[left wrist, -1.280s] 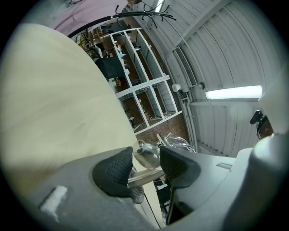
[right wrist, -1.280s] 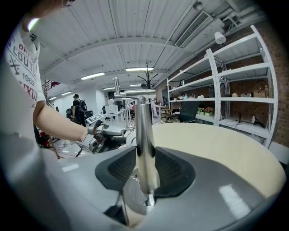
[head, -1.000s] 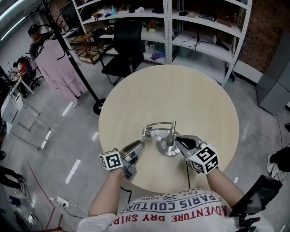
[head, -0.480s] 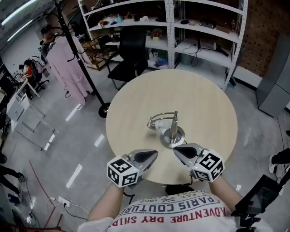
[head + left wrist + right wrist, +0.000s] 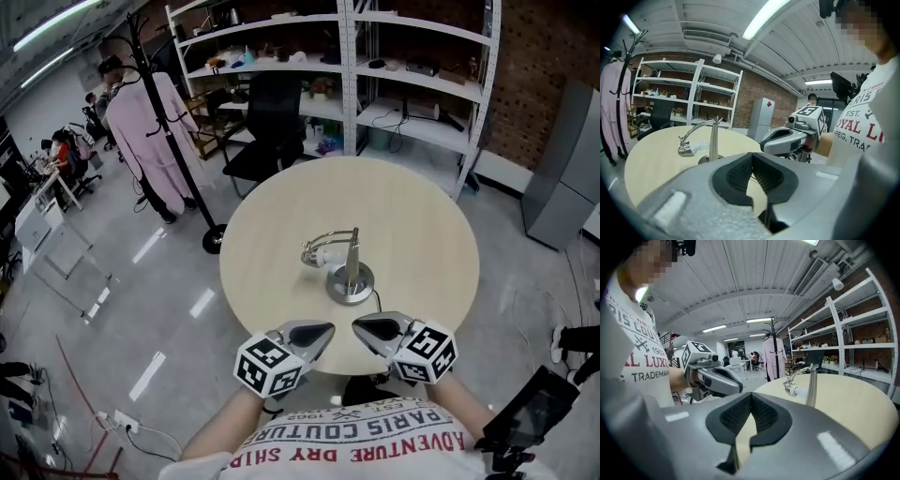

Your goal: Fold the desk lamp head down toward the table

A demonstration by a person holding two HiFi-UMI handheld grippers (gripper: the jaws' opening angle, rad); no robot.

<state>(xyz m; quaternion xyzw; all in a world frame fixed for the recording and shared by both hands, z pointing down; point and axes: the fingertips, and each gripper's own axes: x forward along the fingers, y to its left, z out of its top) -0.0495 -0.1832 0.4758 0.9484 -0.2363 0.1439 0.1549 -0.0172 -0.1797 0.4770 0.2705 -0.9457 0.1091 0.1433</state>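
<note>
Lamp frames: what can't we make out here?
- Lamp head over table: head view, too small; touching or not, cannot tell.
- Cord: head view, lost behind right gripper at the table edge.
- Lamp base: left gripper view, mostly hidden by left gripper's own body.
- Shelf items: every view, too small to name.

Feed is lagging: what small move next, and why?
Probably rest both where they are: the lamp head hangs low beside its post, near the table, and the left gripper and right gripper are shut, empty, clear of it.
</note>
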